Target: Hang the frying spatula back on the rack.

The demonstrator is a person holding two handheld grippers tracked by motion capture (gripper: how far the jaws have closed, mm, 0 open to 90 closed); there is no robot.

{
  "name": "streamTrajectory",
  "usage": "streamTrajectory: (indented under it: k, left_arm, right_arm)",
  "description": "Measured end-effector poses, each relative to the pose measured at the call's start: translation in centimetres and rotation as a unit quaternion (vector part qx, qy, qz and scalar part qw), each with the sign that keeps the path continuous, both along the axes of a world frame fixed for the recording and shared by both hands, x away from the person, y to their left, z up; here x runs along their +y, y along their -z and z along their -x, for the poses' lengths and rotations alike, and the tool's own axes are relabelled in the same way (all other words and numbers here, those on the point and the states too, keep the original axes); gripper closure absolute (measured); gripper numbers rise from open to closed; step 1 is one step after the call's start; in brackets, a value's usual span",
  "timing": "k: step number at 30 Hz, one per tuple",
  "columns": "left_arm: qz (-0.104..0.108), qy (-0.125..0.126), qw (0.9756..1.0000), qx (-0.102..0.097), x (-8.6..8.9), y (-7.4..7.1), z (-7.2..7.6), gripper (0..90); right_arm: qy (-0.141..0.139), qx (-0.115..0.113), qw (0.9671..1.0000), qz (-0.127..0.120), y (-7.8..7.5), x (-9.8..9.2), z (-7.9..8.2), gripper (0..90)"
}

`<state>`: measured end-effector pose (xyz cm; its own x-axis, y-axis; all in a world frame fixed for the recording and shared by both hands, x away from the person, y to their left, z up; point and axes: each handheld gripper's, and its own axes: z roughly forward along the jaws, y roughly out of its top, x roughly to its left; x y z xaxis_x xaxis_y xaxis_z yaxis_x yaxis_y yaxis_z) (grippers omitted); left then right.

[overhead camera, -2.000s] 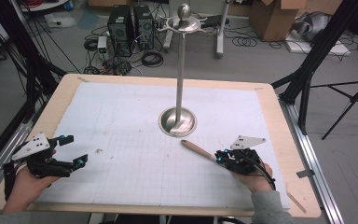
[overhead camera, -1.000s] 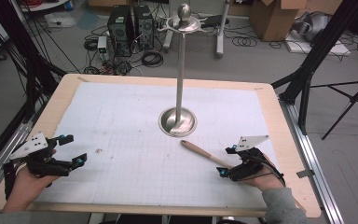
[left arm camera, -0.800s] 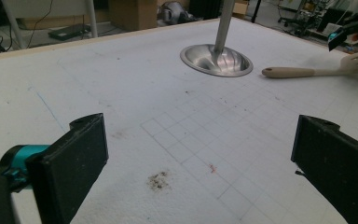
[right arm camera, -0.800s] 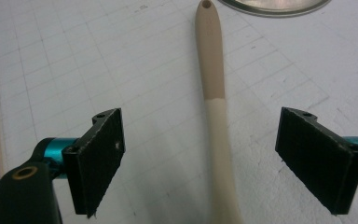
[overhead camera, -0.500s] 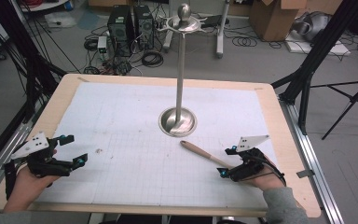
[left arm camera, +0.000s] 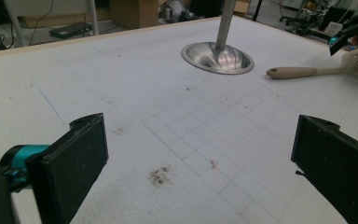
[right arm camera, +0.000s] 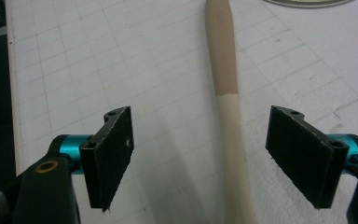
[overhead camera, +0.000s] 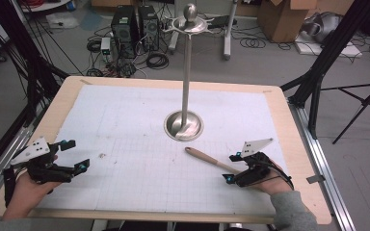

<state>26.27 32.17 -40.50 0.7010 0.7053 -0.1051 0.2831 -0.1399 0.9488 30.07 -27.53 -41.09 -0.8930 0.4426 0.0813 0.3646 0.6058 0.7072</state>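
A pale work mat with a faint printed grid covers a wooden table, seen from above. At the centre of the frame stands a tall steel stand: a thin pole rising from a round dished base to a small hooked crown with a ball on top, the sort of rack that utensils hang from.

Just below and right of that base lies a wooden-handled spatula, handle end toward the stand, its length running diagonally down to the lower right, flat on the mat.

The right gripper sits at the lower right, held low over the far end of the utensil. In the right gripper view its two black jaws stand well apart with the spatula's shaft rising up the frame between them, nearer the right-hand jaw; neither pad touches it. The jaws have just been closing, so this looks like lining up for a grasp, straddling the shaft so both pads will meet it squarely.

The left gripper rests at the lower left edge of the frame, well apart from everything, jaws spread wide over bare mat, probably parked clear of the other hand's work.
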Motion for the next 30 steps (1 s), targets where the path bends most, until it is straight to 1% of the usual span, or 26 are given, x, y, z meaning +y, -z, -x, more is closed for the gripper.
streamTrajectory:
  k: [1,3,5,8,10,13,15,16,17,22,24,25,30]
  left_arm:
    - [-0.001,0.000,1.0000,0.000,0.04,0.00,0.02,4.1]
    - [-0.001,-0.002,1.0000,0.001,0.06,0.00,0.09,4.1]
    - [-0.001,-0.002,1.0000,0.001,0.08,0.02,0.13,4.1]
    - [-0.002,-0.002,1.0000,0.001,0.09,0.01,0.18,4.1]
    - [-0.003,-0.003,1.0000,0.001,0.11,0.00,0.23,4.1]
    - [-0.005,-0.003,1.0000,0.001,0.17,0.01,0.29,4.1]
    - [-0.005,-0.004,1.0000,0.001,0.19,0.02,0.36,4.1]
    - [-0.006,-0.004,1.0000,0.001,0.22,0.02,0.39,4.1]
    - [-0.005,-0.004,1.0000,0.001,0.25,0.03,0.41,4.1]
    - [-0.007,-0.007,0.9999,0.002,0.36,0.05,0.55,4.1]
    - [-0.008,-0.008,0.9999,0.002,0.40,0.06,0.59,4.1]
    - [-0.008,-0.008,0.9999,0.003,0.38,0.06,0.62,4.1]
    - [-0.007,-0.009,0.9999,0.002,0.43,0.05,0.67,4.1]
  right_arm:
    - [0.001,0.001,1.0000,0.003,-0.07,0.03,0.00,24.0]
    - [-0.001,-0.005,0.9999,0.009,-0.09,0.13,-0.06,25.0]
    - [-0.001,-0.012,0.9997,0.024,-0.17,0.24,-0.03,27.2]
    - [-0.003,-0.016,0.9993,0.035,-0.30,0.54,-0.05,29.6]
    - [-0.008,-0.015,0.9991,0.040,-0.38,0.72,-0.07,31.7]
    - [-0.007,-0.012,0.9984,0.054,-0.32,0.88,-0.17,34.1]
    - [-0.010,-0.011,0.9982,0.059,-0.19,0.86,-0.35,36.1]
    - [-0.008,-0.008,0.9981,0.060,-0.17,0.86,-0.38,36.7]
    - [-0.008,-0.009,0.9977,0.067,-0.15,0.81,-0.46,38.1]
    - [-0.008,0.004,0.9967,0.081,0.03,0.62,-0.70,44.2]
    - [-0.010,0.003,0.9962,0.087,0.14,0.58,-0.84,45.6]
    - [-0.006,0.006,0.9960,0.089,0.16,0.59,-0.84,46.4]
    - [-0.011,0.008,0.9950,0.099,0.35,0.54,-0.99,51.0]
